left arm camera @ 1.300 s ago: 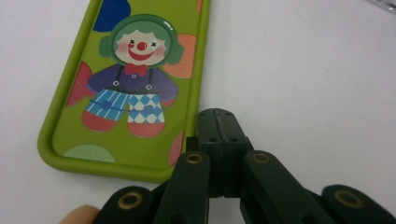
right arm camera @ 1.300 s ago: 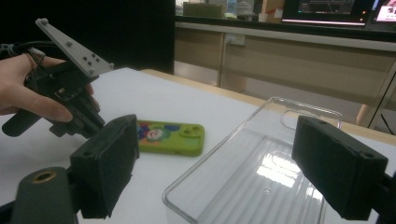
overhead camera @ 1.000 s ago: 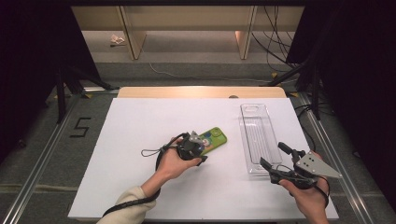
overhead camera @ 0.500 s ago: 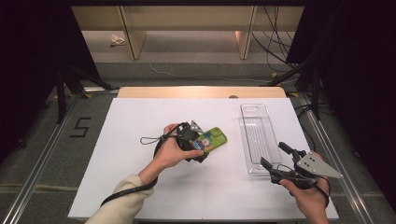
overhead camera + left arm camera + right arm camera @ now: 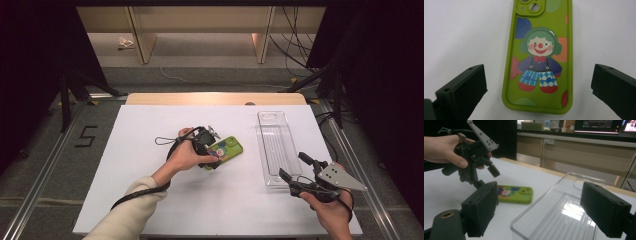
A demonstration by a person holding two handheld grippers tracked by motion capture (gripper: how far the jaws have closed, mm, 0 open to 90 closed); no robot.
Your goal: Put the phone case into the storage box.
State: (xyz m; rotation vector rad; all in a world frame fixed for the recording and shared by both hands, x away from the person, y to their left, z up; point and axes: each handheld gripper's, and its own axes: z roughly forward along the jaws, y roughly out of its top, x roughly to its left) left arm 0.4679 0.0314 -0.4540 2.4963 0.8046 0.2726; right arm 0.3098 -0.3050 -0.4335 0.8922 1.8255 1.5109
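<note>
The right gripper (image 5: 293, 169) was held open and empty at the near right of the white bench (image 5: 125, 200), just short of the clear plastic tray (image 5: 274, 145), presumably parked until needed. Farther in, the left gripper (image 5: 214, 148) was poised over the green clown phone case (image 5: 539, 57), jaws spread wide on either side of its long edges, apparently lined up for a grasp. The case lay flat, picture-side up, left of the tray.

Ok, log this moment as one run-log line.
left gripper: open, over green phone case | right gripper: open, facing clear tray | case: flat on table, ungrasped
</note>
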